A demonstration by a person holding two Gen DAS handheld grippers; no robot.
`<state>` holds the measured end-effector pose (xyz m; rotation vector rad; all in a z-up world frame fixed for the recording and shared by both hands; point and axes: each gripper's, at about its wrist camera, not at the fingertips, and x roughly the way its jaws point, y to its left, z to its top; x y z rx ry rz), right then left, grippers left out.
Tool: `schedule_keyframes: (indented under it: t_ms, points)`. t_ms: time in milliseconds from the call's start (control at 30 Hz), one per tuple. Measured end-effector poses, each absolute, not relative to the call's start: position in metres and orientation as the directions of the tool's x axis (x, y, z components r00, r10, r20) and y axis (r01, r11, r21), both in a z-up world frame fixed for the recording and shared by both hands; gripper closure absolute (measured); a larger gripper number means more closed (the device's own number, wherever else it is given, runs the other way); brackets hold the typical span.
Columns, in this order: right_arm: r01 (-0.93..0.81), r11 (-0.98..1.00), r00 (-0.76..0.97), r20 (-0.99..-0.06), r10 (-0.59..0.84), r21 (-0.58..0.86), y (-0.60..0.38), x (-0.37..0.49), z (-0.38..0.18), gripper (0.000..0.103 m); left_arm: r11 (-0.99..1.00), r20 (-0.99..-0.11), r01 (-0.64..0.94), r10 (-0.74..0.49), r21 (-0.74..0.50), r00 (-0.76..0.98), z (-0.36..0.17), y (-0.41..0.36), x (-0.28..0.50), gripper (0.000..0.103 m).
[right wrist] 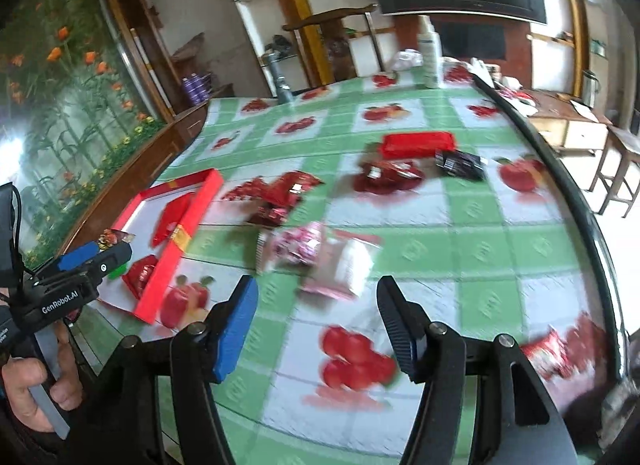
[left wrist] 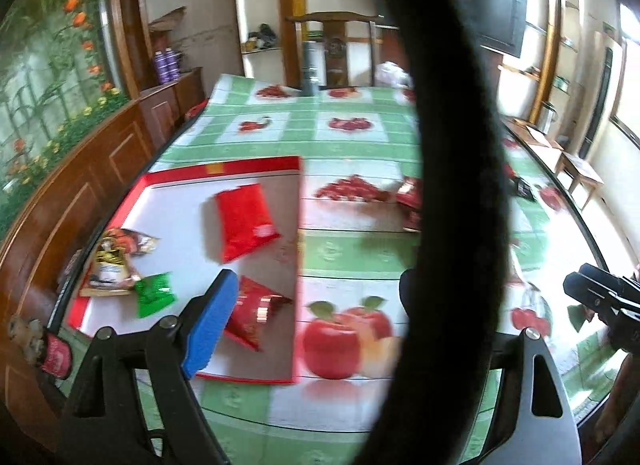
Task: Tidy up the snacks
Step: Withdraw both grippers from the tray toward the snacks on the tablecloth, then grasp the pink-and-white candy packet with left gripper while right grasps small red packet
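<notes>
A shallow red tray (left wrist: 260, 164) lies on the table at the left; it also shows in the right wrist view (right wrist: 160, 285). In it lie a red packet (left wrist: 244, 221), a smaller red packet (left wrist: 256, 311), a green packet (left wrist: 154, 293) and a gold-brown packet (left wrist: 110, 261). My left gripper (left wrist: 316, 325) is open and empty beside the tray; a thick black cable (left wrist: 452, 185) hides its right finger. My right gripper (right wrist: 316, 325) is open and empty just short of a pink packet (right wrist: 316, 253). Loose red packets (right wrist: 288, 189), a red box (right wrist: 418, 143) and a black packet (right wrist: 460, 163) lie farther out.
The table has a green checked fruit-print cloth (right wrist: 440, 233). A grey bottle (left wrist: 310, 69) and a white bottle (right wrist: 430, 53) stand at its far end before a wooden chair (left wrist: 336, 49). Wooden cabinets (left wrist: 80, 193) run along the left. A red packet (right wrist: 556, 349) lies near the right edge.
</notes>
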<state>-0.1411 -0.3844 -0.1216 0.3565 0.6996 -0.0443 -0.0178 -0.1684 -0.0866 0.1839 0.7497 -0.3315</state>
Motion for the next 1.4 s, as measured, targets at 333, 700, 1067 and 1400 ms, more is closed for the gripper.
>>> schedule_keyframes:
  t_ms: [333, 700, 1067, 1400]
  points:
    - [0.281, 0.908, 0.752, -0.659, -0.006, 0.311, -0.42, -0.19, -0.135, 0.04, 0.883, -0.717, 0.467, -0.299, 0.042, 0.629, -0.097, -0.216, -0.031, 0.02]
    - [0.324, 0.894, 0.723, -0.691, -0.023, 0.309, -0.431, -0.198, -0.15, 0.039, 0.858, -0.755, 0.514, -0.333, 0.006, 0.564, -0.111, -0.234, -0.025, 0.02]
    - [0.267, 0.913, 0.734, -0.679, 0.015, 0.309, -0.42, -0.168, -0.143, 0.039, 0.831, -0.78, 0.556, -0.34, 0.012, 0.526, -0.122, -0.255, -0.006, 0.02]
    - [0.284, 0.901, 0.727, -0.686, 0.019, 0.327, -0.432, -0.159, -0.146, 0.039, 0.822, -0.813, 0.57, -0.328, 0.005, 0.48, -0.142, -0.289, 0.018, 0.02]
